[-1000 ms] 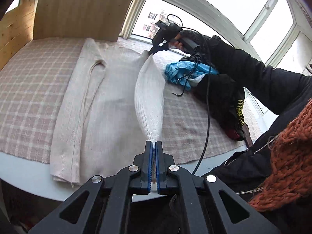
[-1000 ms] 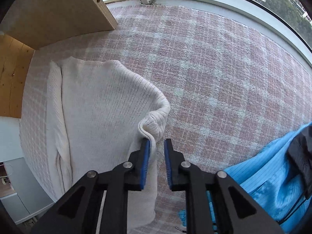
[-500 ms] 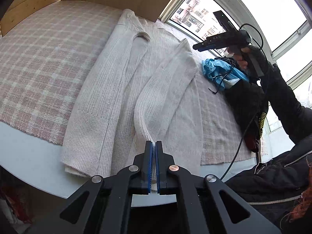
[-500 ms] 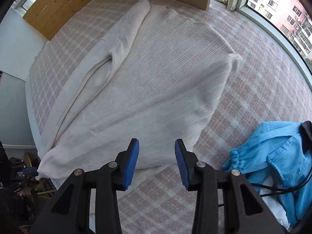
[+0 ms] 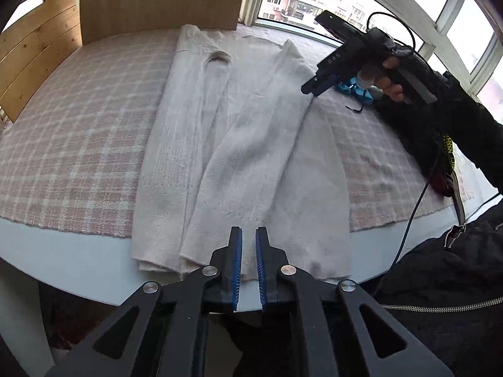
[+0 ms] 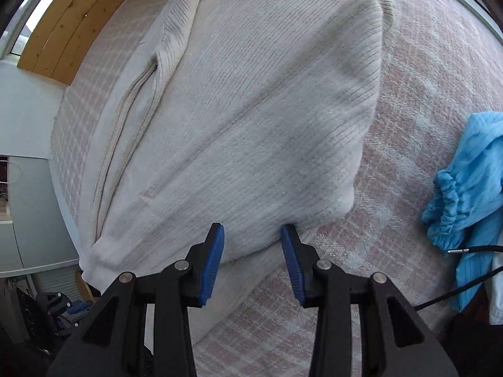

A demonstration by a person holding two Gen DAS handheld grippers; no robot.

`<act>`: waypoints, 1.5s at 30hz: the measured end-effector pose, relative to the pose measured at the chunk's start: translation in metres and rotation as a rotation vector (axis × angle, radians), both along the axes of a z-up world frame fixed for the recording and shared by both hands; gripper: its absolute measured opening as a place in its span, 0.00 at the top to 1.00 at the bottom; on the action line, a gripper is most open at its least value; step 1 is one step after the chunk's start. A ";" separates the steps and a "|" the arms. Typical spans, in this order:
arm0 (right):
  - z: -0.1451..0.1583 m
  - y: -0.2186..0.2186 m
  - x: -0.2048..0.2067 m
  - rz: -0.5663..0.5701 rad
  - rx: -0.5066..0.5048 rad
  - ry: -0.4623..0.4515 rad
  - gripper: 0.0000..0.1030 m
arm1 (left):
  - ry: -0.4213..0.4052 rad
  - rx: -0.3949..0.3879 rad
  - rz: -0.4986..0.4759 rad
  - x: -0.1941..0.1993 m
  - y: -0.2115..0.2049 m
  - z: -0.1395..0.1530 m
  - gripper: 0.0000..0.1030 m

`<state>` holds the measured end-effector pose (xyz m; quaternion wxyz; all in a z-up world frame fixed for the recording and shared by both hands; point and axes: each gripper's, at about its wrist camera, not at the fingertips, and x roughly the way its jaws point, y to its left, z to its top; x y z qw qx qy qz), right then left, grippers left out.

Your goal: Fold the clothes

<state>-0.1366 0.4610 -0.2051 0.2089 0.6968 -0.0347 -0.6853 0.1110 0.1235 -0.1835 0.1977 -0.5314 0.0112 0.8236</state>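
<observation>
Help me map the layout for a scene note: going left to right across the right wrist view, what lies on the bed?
Wooden panel → folded sleeve of the cream sweater → cream sweater body → bare pink plaid blanket → blue garment.

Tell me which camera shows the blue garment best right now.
The right wrist view: the blue garment lies crumpled on the plaid cover, gathered cuff visible. In the left wrist view, only a scrap shows behind the right tool.
</observation>
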 end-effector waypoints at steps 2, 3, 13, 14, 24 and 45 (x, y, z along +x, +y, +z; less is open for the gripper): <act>0.000 0.005 -0.002 -0.039 -0.022 -0.016 0.63 | -0.025 -0.053 -0.031 -0.005 0.015 -0.018 0.90; 0.000 0.007 -0.003 -0.050 -0.027 -0.019 0.63 | -0.035 -0.083 -0.043 -0.007 0.020 -0.026 0.90; 0.005 0.004 -0.001 -0.054 0.006 0.030 0.65 | -0.078 -0.033 -0.048 -0.011 0.008 -0.028 0.97; 0.005 0.005 -0.001 -0.054 0.013 0.030 0.67 | -0.068 -0.014 -0.049 -0.009 0.007 -0.021 0.98; 0.003 0.002 -0.005 -0.037 0.059 0.024 0.69 | -0.075 0.020 -0.116 0.015 0.032 -0.013 0.98; 0.014 -0.054 0.168 0.142 0.066 0.028 0.64 | -0.007 -0.059 0.148 -0.001 -0.058 -0.009 0.81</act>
